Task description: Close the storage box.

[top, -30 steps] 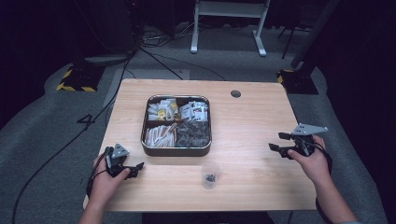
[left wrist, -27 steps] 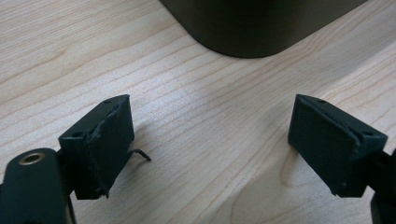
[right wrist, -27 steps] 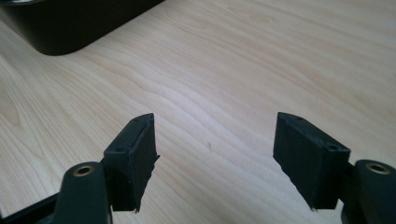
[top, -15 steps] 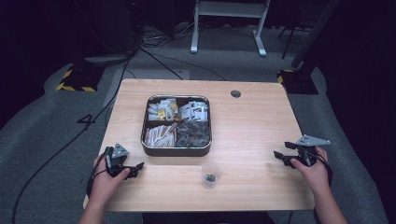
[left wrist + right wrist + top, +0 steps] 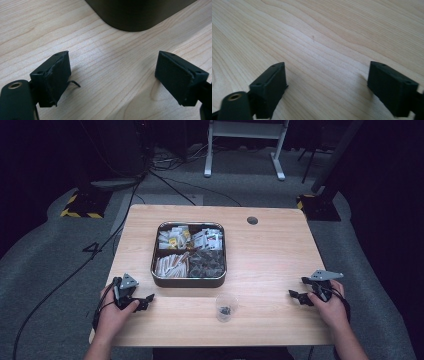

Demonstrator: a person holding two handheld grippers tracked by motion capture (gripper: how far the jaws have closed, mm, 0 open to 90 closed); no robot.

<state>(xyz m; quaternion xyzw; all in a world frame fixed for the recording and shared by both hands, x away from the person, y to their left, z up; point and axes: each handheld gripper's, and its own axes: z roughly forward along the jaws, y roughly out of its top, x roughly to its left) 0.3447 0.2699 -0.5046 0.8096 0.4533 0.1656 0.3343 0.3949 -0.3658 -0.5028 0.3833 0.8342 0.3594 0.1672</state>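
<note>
- The wooden table (image 5: 270, 255) carries everything; its round cable hole (image 5: 252, 220) lies beyond the tin's far right corner.
- The square metal tin (image 5: 189, 281) stands at the table's middle, split into four compartments: paper packets in the two far ones, pale sticks in the near left, dark packets in the near right. In the left gripper view its dark rounded wall (image 5: 140, 15) shows just ahead.
- The left gripper (image 5: 140, 301) rests on the table off the tin's near left corner, held in the person's left hand (image 5: 112, 312). Its jaws stand apart over bare wood, nothing between them; they have just been opening a little.
- The right gripper (image 5: 299, 292) sits low over the table well to the tin's right, near the table's right edge, in the right hand (image 5: 332, 307). Its jaws have just been opening and are wide apart, empty.
- The small clear cup (image 5: 226, 306) stands just in front of the tin's near right corner, between the two grippers, with dark bits at its bottom.
</note>
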